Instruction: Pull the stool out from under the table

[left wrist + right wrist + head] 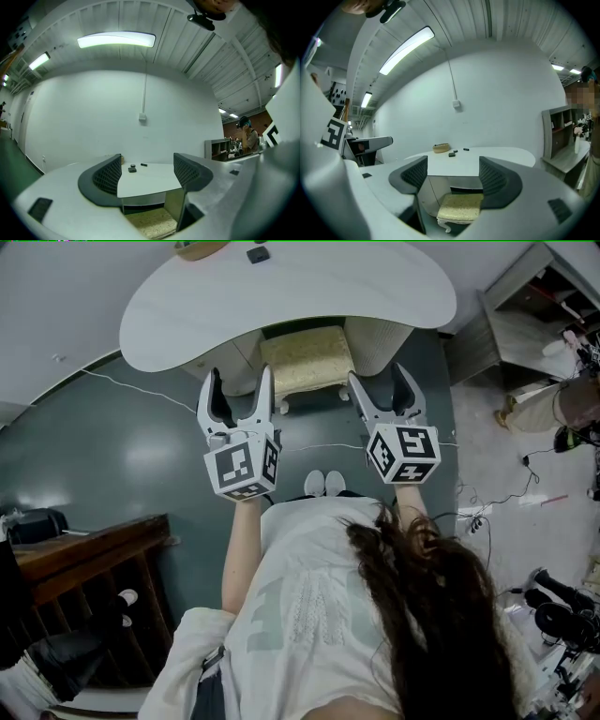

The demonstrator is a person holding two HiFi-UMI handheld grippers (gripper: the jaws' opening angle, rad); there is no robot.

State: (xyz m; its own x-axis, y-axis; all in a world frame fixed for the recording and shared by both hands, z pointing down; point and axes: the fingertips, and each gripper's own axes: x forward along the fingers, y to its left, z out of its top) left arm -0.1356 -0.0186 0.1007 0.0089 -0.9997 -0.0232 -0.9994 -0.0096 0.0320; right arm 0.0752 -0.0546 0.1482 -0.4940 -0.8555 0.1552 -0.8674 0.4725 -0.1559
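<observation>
Just beyond your jaws, the stool (307, 360) is sitting tucked under the table (281, 296), midway between left gripper (241, 381) and right gripper (381, 381), and you're holding both spread wide, gripping nothing.

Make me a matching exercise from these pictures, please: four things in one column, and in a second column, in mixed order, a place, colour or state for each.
Column one
1. stool
2. tan bowl
3. left gripper
4. table

Column two
A. jaws apart, holding nothing
B. white top with a curved edge
C. sits on the tabletop
D. beige seat, partly under the table

Pairs: 1-D, 2-C, 3-A, 4-B
</observation>
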